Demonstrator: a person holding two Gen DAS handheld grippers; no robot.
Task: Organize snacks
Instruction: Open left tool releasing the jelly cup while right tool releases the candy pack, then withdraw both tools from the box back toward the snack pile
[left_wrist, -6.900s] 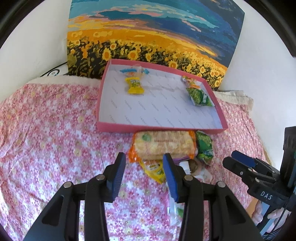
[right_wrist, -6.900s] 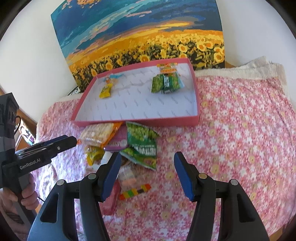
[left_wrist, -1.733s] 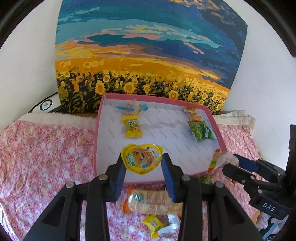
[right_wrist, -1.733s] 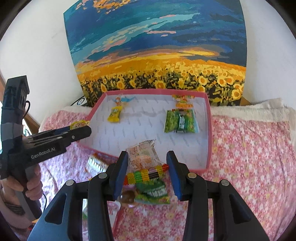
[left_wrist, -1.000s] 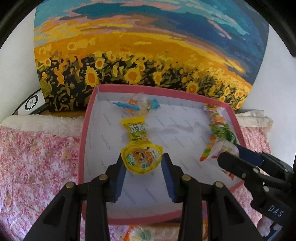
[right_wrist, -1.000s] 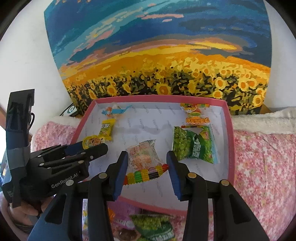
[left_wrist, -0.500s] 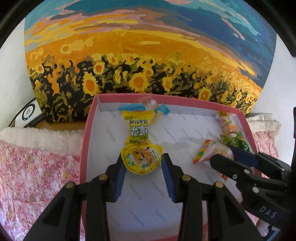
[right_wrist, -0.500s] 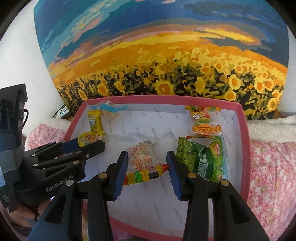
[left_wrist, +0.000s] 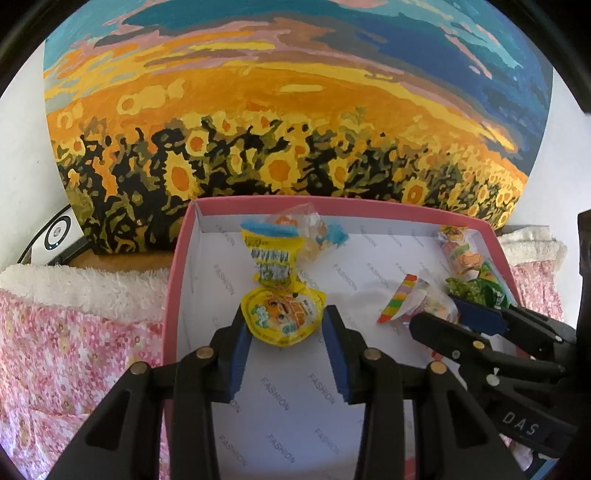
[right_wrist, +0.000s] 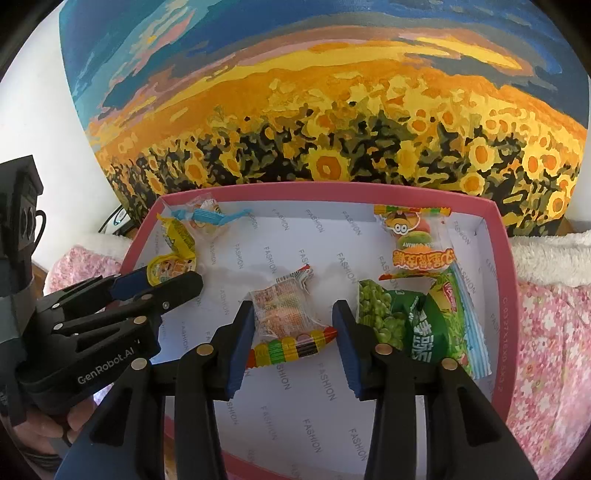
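Observation:
My left gripper (left_wrist: 282, 334) is shut on a round yellow jelly cup (left_wrist: 282, 316) and holds it over the left side of the pink box (left_wrist: 173, 288), just in front of a yellow snack packet (left_wrist: 271, 258). My right gripper (right_wrist: 293, 334) is shut on a clear candy packet with a rainbow strip (right_wrist: 286, 325), held over the middle of the box (right_wrist: 504, 280), left of the green pea bags (right_wrist: 413, 325). Each gripper shows in the other's view: the right one (left_wrist: 439, 314) and the left one (right_wrist: 162, 278).
A blue-ended clear candy (left_wrist: 314, 232) lies at the box's back left. An orange gummy packet (right_wrist: 417, 243) lies at its back right. A sunflower painting (left_wrist: 280, 122) leans on the wall behind. A pink floral cloth (left_wrist: 62, 350) and a white fleece edge (right_wrist: 546, 258) surround the box.
Both grippers have moved forward over the box with their snacks still held. The left one now sits close behind the yellow packet, the right one beside the green bags.

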